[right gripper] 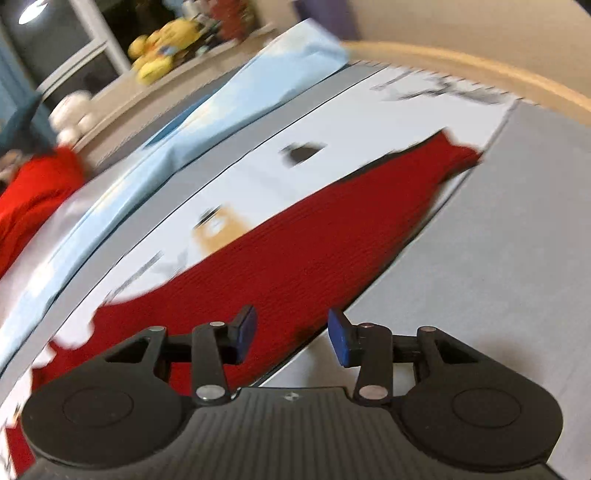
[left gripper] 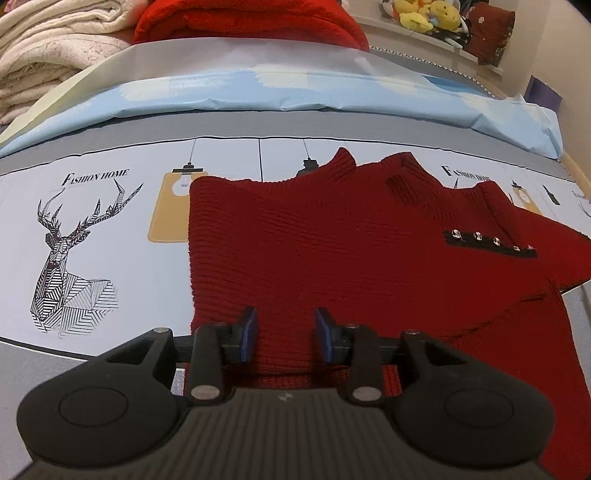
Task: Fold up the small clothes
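Observation:
A small dark red knitted sweater lies flat on the printed bed sheet, with a black strip of shiny studs on its right side. My left gripper is open, its blue pads just above the sweater's near hem. In the blurred, tilted right wrist view the same sweater stretches diagonally along the sheet's grey border. My right gripper is open over the sweater's near edge, holding nothing.
Folded cream blankets and a red knitted pile sit at the back of the bed. A light blue cover lies across behind the sweater. Yellow plush toys sit on a shelf. The bed's wooden edge curves at the right.

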Demonstrator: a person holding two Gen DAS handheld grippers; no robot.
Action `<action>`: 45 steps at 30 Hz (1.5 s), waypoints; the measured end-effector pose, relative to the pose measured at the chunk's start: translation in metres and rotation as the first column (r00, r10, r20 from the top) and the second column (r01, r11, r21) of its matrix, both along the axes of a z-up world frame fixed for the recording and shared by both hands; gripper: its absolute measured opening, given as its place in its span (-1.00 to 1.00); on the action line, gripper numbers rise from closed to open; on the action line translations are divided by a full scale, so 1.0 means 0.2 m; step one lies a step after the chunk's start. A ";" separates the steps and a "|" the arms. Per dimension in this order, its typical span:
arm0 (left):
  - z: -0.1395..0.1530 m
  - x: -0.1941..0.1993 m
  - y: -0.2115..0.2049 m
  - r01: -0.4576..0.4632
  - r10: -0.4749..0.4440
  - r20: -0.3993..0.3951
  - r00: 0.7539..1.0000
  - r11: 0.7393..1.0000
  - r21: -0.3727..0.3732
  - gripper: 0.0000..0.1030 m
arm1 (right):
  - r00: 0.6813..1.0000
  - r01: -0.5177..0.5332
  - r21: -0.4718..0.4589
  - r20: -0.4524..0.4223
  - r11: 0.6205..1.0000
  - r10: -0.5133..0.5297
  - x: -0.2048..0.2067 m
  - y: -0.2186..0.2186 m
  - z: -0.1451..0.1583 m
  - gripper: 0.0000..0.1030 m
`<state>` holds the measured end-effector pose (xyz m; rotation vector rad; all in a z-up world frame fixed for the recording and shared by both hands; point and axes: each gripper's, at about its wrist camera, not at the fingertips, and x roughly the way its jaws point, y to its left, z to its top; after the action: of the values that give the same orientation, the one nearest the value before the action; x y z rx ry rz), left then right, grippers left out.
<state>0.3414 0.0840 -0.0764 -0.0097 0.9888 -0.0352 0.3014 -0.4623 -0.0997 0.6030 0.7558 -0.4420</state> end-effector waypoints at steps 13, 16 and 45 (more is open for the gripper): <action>0.01 0.00 0.03 -0.008 0.008 0.002 1.000 1.000 -0.008 -0.26 | 0.962 0.247 0.141 0.081 0.959 -0.260 0.11 -0.54 -0.30 -0.10; 0.03 0.00 0.06 -0.021 0.021 0.008 1.000 1.000 -0.018 -0.26 | 0.952 0.287 0.135 0.070 0.948 -0.298 0.16 -0.60 -0.36 -0.14; 0.18 -0.03 0.41 -0.187 0.194 0.023 0.981 0.967 -0.174 -0.28 | 0.719 -0.695 0.017 -0.014 0.719 0.695 -0.02 1.78 0.23 -0.54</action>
<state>0.3357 0.1651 -0.0408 -0.2611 0.9392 0.0557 0.2983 -0.1072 -0.0547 0.2803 0.9430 0.2650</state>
